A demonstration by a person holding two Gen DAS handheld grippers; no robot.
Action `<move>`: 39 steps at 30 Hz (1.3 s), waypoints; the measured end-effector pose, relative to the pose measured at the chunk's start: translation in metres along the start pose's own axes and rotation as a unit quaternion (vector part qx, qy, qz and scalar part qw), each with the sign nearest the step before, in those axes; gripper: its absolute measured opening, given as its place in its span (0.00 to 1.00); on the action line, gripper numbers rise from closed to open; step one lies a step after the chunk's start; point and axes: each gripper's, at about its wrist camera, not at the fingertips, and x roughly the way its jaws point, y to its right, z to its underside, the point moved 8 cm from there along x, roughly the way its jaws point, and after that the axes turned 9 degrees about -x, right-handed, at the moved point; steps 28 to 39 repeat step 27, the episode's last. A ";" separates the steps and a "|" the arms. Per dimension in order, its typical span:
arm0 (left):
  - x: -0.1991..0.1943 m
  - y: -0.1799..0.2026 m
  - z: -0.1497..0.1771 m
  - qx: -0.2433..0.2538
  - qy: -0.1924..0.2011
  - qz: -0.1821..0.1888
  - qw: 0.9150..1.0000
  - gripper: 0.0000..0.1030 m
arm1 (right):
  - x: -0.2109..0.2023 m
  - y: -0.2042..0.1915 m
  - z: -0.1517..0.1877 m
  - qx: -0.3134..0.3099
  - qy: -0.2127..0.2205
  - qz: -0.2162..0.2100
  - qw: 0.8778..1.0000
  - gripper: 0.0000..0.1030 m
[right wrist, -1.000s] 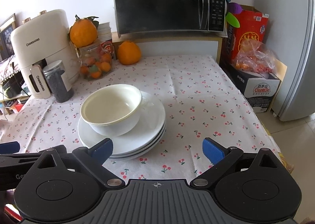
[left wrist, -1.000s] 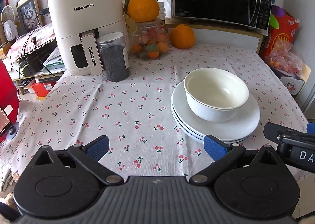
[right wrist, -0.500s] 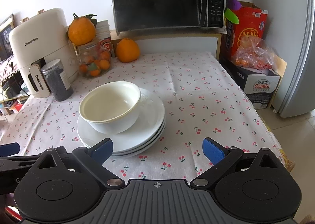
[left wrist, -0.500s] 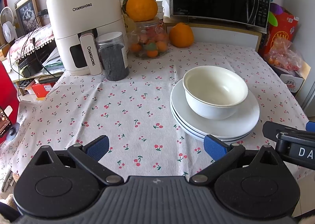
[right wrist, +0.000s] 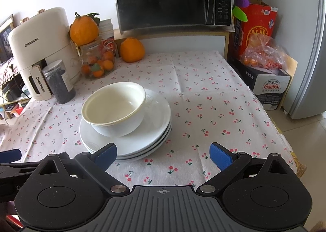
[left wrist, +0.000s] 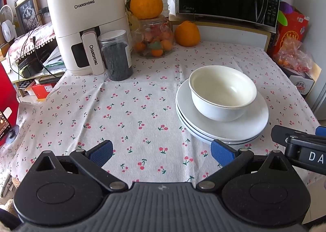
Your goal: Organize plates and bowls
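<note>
Step in hand: stacking looks done or nearly done; both grippers are hanging off the near edge of the worktop (left wrist: 142, 97), neither touching any dish.
Bowls: glossy white ceramic bowls (right wrist: 114, 107) are sitting nested, at least two judging by the doubled rim in the right wrist view, exact count unclear. They are resting upright on the plates, off-centre toward the air fryer side.
Plates: stack of round white ceramic plates (right wrist: 156, 124), about three rims showing, is lying flat on the cherry-print cloth, in the near-middle part of the worktop.
Left gripper: left gripper (left wrist: 162, 151) is hovering wide open, blue pads far apart, holding nothing; its right pad is showing just in front of the plate stack's near rim, contact not visible.
Right gripper: right gripper (right wrist: 163, 154) is also gaping wide and empty; its left pad is overlapping the near rim of the plates in view, apart from them as far as I can tell.
Other stuff: cream-white plastic air fryer (left wrist: 87, 20), clear plastic jar of dark contents (left wrist: 117, 56) and glass jar of small oranges (left wrist: 154, 40) are standing at the far side, well apart from the dishes.
Stray dishes: none visible outside the stack.
Next move needs: likely nothing but a check. If the pile needs shifting, grip the plate rims from both sides and keep it level, since the off-centre bowls could slide.
</note>
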 end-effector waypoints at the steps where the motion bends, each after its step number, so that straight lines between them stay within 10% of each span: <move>1: 0.000 0.000 0.000 0.000 0.000 0.000 1.000 1.00 | 0.000 0.000 0.000 0.000 0.000 0.000 1.000 0.96; 39: 0.004 -0.002 0.002 0.000 -0.012 0.001 1.000 0.99 | 0.004 0.000 0.003 0.002 -0.012 -0.005 1.000 0.96</move>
